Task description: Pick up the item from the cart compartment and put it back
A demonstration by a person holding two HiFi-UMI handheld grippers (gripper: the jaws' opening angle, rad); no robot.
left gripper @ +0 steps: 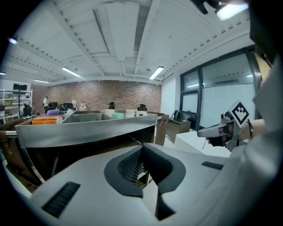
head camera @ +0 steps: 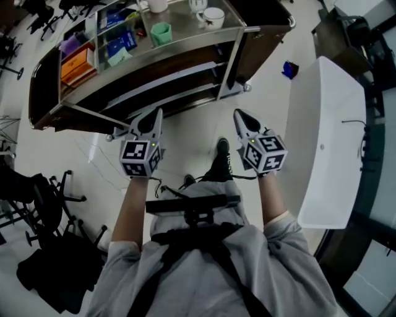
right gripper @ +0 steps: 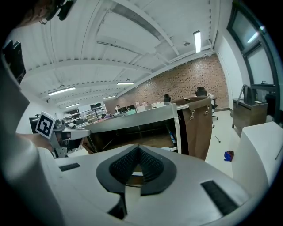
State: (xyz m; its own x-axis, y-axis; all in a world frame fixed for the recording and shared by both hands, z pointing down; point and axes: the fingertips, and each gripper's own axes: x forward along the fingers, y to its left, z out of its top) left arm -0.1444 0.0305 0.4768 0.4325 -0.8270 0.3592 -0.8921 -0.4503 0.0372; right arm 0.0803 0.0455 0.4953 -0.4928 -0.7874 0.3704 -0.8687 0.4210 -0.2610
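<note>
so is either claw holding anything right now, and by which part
Nothing is held. The left claw and the right claw are both shut with nothing between their jaws, in front of the cart.

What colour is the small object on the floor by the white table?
The small floor object is blue; head view best.

The cart (head camera: 185, 25) stands in front of the person. The left gripper (head camera: 156, 116) and the right gripper (head camera: 239, 116) are side by side before its near side, apart from each other. On the cart's top, a cup (head camera: 161, 32) is in the middle, a mug (head camera: 213, 17) is to its right and boxes (head camera: 77, 62) are at the left end. A table (head camera: 325, 142) stands right of the cart, and chairs (head camera: 49, 198) stand at the left.
</note>
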